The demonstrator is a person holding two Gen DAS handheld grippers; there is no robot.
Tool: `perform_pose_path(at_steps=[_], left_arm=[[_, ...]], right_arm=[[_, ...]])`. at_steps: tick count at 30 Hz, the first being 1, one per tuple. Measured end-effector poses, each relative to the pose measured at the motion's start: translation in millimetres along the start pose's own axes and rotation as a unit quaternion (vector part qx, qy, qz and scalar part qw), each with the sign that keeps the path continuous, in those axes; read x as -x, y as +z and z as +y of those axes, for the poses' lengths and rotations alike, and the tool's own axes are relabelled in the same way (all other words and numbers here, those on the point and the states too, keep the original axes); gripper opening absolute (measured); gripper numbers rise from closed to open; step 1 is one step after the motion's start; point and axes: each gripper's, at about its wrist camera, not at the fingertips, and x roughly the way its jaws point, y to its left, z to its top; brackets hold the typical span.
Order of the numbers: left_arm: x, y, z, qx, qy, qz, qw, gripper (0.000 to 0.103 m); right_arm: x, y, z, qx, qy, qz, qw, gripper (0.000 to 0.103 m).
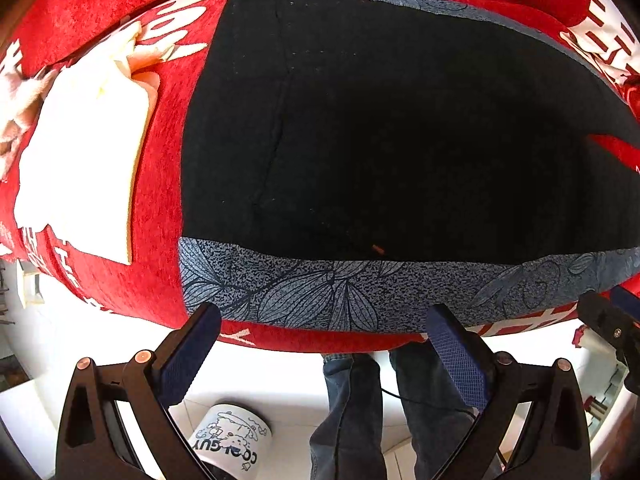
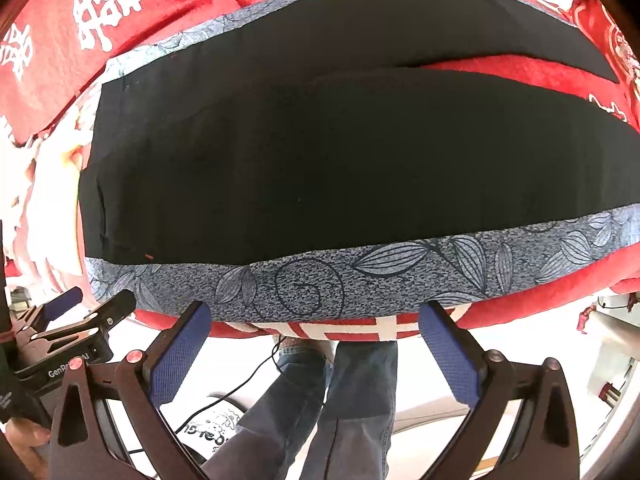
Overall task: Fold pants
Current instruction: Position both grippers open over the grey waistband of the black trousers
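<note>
Black pants (image 1: 400,128) with grey-blue leaf-print side bands lie flat on the red cloth-covered table (image 1: 160,208). The waist end is at the left and the two legs run to the right, split apart in the right wrist view (image 2: 320,152). My left gripper (image 1: 324,320) is open and empty, at the near printed band (image 1: 320,292) by the waist corner. My right gripper (image 2: 316,316) is open and empty, at the near printed band (image 2: 360,276) further along the leg. The left gripper also shows in the right wrist view (image 2: 92,304), and the right gripper in the left wrist view (image 1: 612,312).
A folded cream garment (image 1: 84,152) lies on the red cloth left of the pants. Below the table edge are the person's jeans-clad legs (image 1: 352,408), a white printed bucket (image 1: 232,440) and a cable (image 2: 240,384) on the pale floor.
</note>
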Motion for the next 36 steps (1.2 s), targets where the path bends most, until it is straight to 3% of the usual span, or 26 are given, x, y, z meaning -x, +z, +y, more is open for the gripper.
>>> perform_pose_path(at_steps=[36], left_arm=[[-0.1, -0.1, 0.6, -0.007, 0.003, -0.004, 1.0000, 0.103]], right_arm=[[-2.5, -2.6, -7.2, -0.007, 0.001, 0.002, 1.000, 0.103]])
